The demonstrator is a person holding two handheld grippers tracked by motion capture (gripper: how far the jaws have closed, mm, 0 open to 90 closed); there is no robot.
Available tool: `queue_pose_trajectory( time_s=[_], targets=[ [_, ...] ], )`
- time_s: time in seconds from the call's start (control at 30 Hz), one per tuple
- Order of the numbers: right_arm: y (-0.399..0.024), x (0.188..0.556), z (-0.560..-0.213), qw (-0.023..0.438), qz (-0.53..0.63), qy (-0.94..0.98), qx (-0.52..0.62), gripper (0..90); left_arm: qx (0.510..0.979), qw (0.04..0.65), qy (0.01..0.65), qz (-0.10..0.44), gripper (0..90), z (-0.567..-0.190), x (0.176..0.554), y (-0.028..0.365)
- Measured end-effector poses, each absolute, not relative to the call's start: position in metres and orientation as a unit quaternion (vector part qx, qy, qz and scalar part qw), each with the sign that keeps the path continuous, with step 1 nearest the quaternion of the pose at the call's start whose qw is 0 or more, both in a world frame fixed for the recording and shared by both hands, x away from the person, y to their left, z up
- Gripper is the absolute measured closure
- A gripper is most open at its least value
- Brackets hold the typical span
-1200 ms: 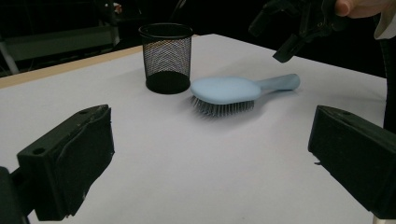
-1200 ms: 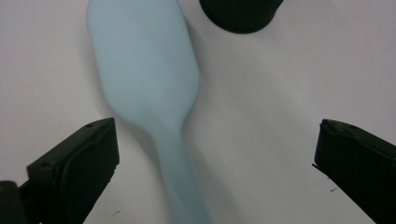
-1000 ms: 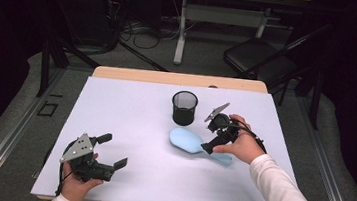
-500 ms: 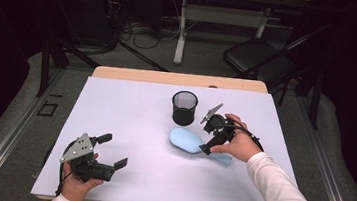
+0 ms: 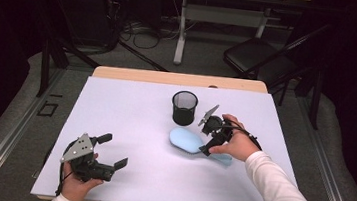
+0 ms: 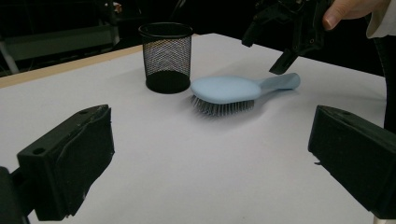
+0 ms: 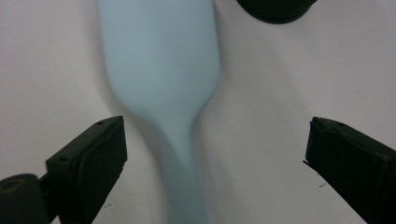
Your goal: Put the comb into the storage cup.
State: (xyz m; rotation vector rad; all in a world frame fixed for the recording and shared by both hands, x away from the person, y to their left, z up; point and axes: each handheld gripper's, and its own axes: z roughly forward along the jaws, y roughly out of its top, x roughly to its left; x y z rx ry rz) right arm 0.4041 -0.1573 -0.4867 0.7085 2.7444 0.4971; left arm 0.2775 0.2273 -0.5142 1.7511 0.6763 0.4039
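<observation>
Near the table's (image 5: pixel 116 99) front left corner we hold our left gripper (image 5: pixel 111 151) with jaws spread, nothing between them. Toward the middle right, our right gripper (image 5: pixel 208 140) hovers over the handle of the light-blue hairbrush (image 5: pixel 186 139), jaws wide but just closing, seemingly not touching it. Just beyond stands the black mesh cup (image 5: pixel 184 107).

Open bench left, crowded centre-right

The bench (image 5: pixel 130 110) lies bare across the frame's left and lower middle; the mesh cup (image 5: pixel 184 107) and hairbrush (image 5: pixel 190 141) block passage centre-right.
</observation>
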Motion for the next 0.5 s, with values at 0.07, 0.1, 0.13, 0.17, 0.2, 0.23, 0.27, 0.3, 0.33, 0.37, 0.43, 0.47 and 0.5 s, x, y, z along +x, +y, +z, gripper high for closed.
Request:
queue_pose_trajectory(
  time_s=[0.07,0.1,0.13,0.17,0.2,0.23,0.27,0.3,0.33,0.37,0.43,0.47,0.5],
  targets=[
    [-0.1559,0.4039,-0.4883,0.129,0.168,0.949,0.234,9.0,0.747,0.573,0.290,0.174,0.3,-0.5141,0.2774,0.2277],
    [-0.1559,0.4039,-0.4883,0.129,0.168,0.949,0.234,9.0,0.747,0.573,0.290,0.173,0.3,-0.5141,0.2774,0.2277],
    [-0.1549,0.4038,-0.4894,0.129,0.168,0.951,0.226,11.4,0.747,0.573,0.290,0.173,0.3,-0.5141,0.2775,0.2276],
    [-0.1549,0.4038,-0.4894,0.129,0.168,0.951,0.226,11.4,0.747,0.573,0.290,0.173,0.3,-0.5141,0.2775,0.2276],
    [-0.1541,0.4037,-0.4899,0.127,0.167,0.953,0.220,14.3,0.747,0.574,0.288,0.171,0.3,-0.5143,0.2777,0.2276],
    [-0.1537,0.4036,-0.4902,0.127,0.167,0.953,0.218,14.3,0.747,0.575,0.287,0.170,0.3,-0.5143,0.2776,0.2274],
    [-0.1537,0.4036,-0.4902,0.127,0.167,0.953,0.218,14.3,0.747,0.575,0.287,0.170,0.3,-0.5143,0.2776,0.2274],
    [-0.1527,0.4034,-0.4909,0.126,0.164,0.955,0.214,14.8,0.747,0.574,0.289,0.171,0.3,-0.5143,0.2775,0.2272],
    [-0.1524,0.4034,-0.4915,0.125,0.165,0.955,0.212,14.9,0.747,0.575,0.288,0.170,0.3,-0.5144,0.2777,0.2274],
    [-0.1520,0.4032,-0.4917,0.124,0.164,0.955,0.213,14.9,0.747,0.574,0.287,0.170,0.3,-0.5143,0.2777,0.2274],
    [-0.1518,0.4035,-0.4923,0.124,0.160,0.956,0.210,15.7,0.747,0.575,0.287,0.170,0.3,-0.5144,0.2777,0.2274],
    [-0.1517,0.4036,-0.4927,0.124,0.159,0.957,0.209,16.2,0.747,0.575,0.287,0.170,0.3,-0.5144,0.2777,0.2274],
    [-0.1517,0.4036,-0.4927,0.124,0.159,0.957,0.209,16.2,0.747,0.574,0.287,0.170,0.3,-0.5143,0.2777,0.2275]
  ],
)
